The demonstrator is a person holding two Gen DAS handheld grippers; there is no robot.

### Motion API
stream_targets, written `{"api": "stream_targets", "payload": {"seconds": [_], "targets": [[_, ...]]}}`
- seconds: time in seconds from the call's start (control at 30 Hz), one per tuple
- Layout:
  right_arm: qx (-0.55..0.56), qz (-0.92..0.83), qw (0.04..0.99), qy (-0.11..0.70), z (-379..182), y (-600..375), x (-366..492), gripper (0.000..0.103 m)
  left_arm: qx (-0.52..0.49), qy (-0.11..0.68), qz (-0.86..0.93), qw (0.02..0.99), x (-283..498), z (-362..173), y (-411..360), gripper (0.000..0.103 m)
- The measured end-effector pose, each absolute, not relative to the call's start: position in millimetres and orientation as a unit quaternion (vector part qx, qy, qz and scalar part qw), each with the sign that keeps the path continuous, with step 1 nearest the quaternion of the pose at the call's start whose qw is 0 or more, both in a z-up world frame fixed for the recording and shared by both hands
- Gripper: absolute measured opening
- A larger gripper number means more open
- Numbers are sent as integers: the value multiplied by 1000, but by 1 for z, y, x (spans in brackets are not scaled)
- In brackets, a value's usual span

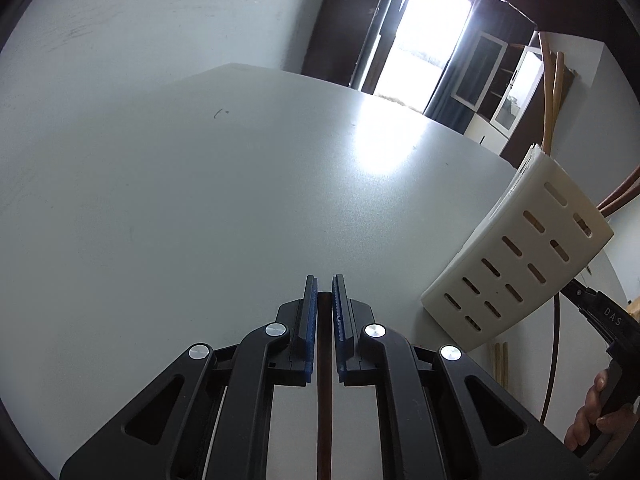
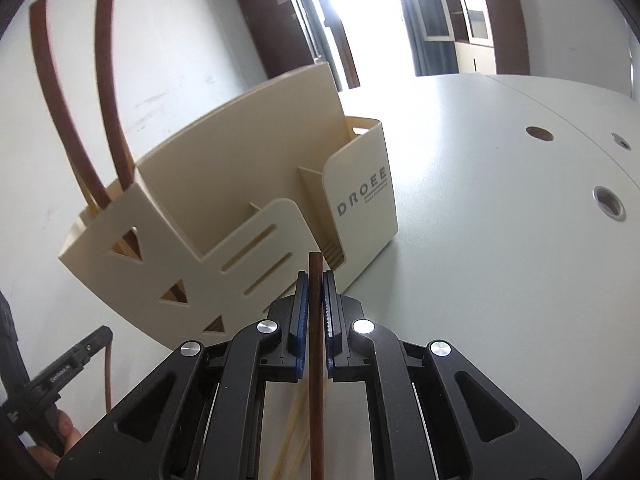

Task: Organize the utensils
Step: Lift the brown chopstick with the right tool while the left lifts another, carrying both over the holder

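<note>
Pale grey tabletop (image 1: pixel 200 200) fills the left wrist view, with a bright doorway at the upper right. At the bottom centre we see our left claw (image 1: pixel 324 292) closed tight on a dark brown wooden chopstick (image 1: pixel 324 400), which runs back between the blue pads toward the lower edge; its tip barely clears the fingertips. At the right stands the cream plastic utensil holder with slotted walls (image 1: pixel 520 248), well apart from this claw.

From the right wrist view the same holder (image 2: pixel 240 184) sits just beyond our right claw (image 2: pixel 315 284), at the centre left, with two brown chopsticks already standing in its left compartment (image 2: pixel 104 216). The right claw is clamped on a second dark brown chopstick (image 2: pixel 315 320), whose end pokes slightly past the fingertips. Pale bamboo chopsticks (image 2: pixel 292 432) lie on the tabletop beneath.

We judge the risk to be the long stick swinging in a narrow grip, catching the holder's rim and tipping it or slipping loose.
</note>
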State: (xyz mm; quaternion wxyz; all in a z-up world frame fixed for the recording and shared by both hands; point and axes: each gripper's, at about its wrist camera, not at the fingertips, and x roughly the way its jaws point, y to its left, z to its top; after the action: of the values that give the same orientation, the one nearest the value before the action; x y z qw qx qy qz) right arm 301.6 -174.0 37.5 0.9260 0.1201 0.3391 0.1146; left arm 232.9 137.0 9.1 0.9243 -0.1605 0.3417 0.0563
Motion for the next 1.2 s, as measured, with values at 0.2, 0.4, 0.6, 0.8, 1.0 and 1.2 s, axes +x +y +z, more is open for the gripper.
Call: {"api": "stream_targets", "payload": {"seconds": [0.2, 0.4, 0.6, 0.8, 1.0, 1.2], "targets": [[99, 126, 946, 282, 64, -167, 277, 8, -173, 327, 37, 928, 231, 25, 140, 7], [79, 131, 961, 231, 89, -164, 250, 8, -175, 319, 19, 931, 229, 40, 135, 7], [70, 140, 969, 192, 113, -164, 225, 8, -171, 289, -2, 942, 220, 61, 129, 7], [68, 159, 973, 154, 136, -171, 210, 8, -165, 254, -33, 952, 205, 93, 122, 7], [62, 162, 977, 126, 148, -172, 200, 8, -166, 219, -37, 961, 192, 111, 117, 7], [76, 180, 973, 123, 157, -178, 199, 8, -161, 199, -37, 966, 178, 110, 124, 7]]}}
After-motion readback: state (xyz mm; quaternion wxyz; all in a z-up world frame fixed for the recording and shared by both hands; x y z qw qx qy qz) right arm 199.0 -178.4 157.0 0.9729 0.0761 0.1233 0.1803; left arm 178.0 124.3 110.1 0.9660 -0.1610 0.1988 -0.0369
